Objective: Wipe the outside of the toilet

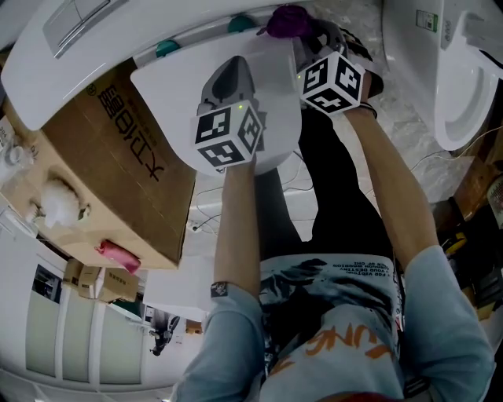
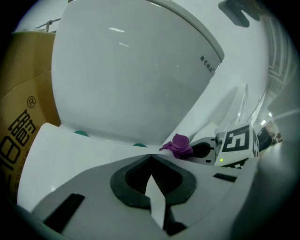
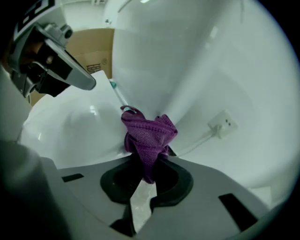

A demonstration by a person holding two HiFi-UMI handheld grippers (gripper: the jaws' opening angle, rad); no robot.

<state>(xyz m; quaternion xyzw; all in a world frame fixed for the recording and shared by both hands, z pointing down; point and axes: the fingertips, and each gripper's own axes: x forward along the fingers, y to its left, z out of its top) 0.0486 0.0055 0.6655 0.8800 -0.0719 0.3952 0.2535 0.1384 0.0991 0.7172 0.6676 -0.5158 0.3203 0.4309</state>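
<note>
In the head view, the white toilet (image 1: 169, 94) fills the top middle of the frame. A brown cardboard box (image 1: 118, 165) sits to its left. The left gripper (image 1: 233, 64) rests over the toilet's closed lid. The right gripper (image 1: 302, 35) is at the top of the frame, holding a purple cloth (image 1: 287, 20) by the toilet's back edge.

In the left gripper view, its jaws are pressed together at the bottom middle, with nothing between them. The cloth shows just right of the middle, low down, against the white toilet.

In the right gripper view, the jaws are clamped on the cloth at the bottom middle. The cloth sticks up in a bunch and touches the toilet where the lid meets the back.

The cloth is all scrunched up, so it may only rub a small spot and miss dirt. A hard push could pull it out of the jaws. The two grippers are near each other and could bump.
</note>
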